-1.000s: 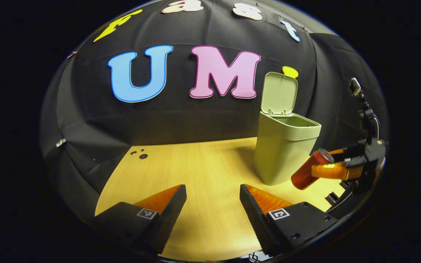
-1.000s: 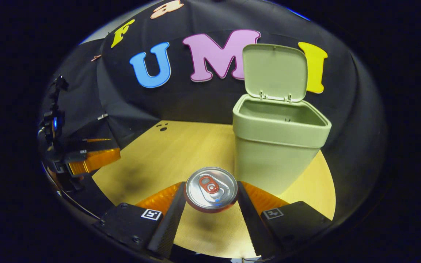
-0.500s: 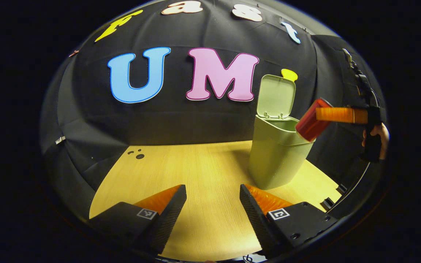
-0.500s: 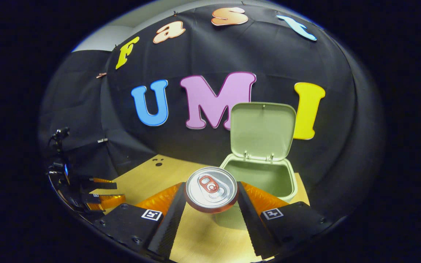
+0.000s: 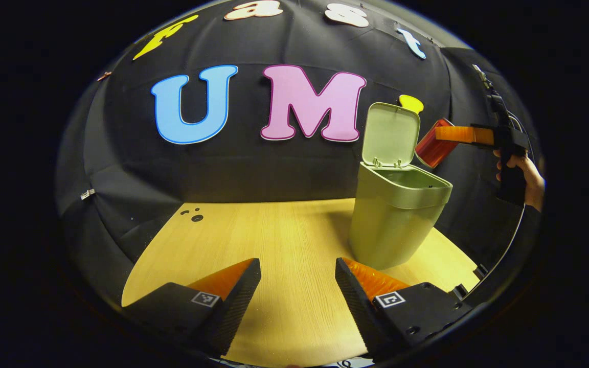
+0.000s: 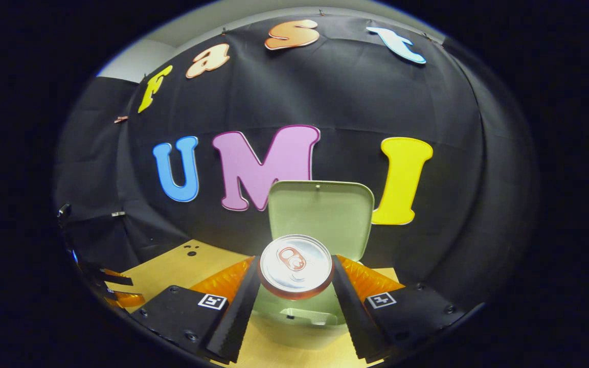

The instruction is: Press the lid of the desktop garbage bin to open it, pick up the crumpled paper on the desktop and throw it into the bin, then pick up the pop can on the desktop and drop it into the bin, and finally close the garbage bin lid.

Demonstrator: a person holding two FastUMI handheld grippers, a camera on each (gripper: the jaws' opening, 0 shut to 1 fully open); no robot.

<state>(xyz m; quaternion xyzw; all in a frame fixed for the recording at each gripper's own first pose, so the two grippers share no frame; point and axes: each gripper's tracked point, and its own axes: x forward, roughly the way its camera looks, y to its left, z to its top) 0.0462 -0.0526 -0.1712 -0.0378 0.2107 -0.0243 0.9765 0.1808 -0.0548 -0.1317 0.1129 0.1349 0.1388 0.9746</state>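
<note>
A pale green bin (image 5: 394, 220) stands on the wooden table (image 5: 284, 240) with its lid (image 5: 390, 134) raised upright. In the left gripper view my right gripper (image 5: 440, 145) holds a red pop can (image 5: 430, 148) tilted in the air, above and just right of the bin's opening. In the right gripper view that gripper (image 6: 294, 278) is shut on the can (image 6: 294, 265), whose silver top faces the camera in front of the lid (image 6: 320, 212), with the bin (image 6: 299, 319) below. My left gripper (image 5: 297, 286) stands open low over the table, empty, left of the bin.
A hand (image 5: 527, 176) holds the right gripper's handle at the right edge. Small dark holes (image 5: 195, 215) mark the table's far left. The black cloth wall stands close behind the bin. My left gripper (image 6: 113, 289) shows at the right gripper view's lower left.
My right gripper has carried the can up from beside the bin's base to above its opening, now centred before the lid. The left gripper has stayed open in place.
</note>
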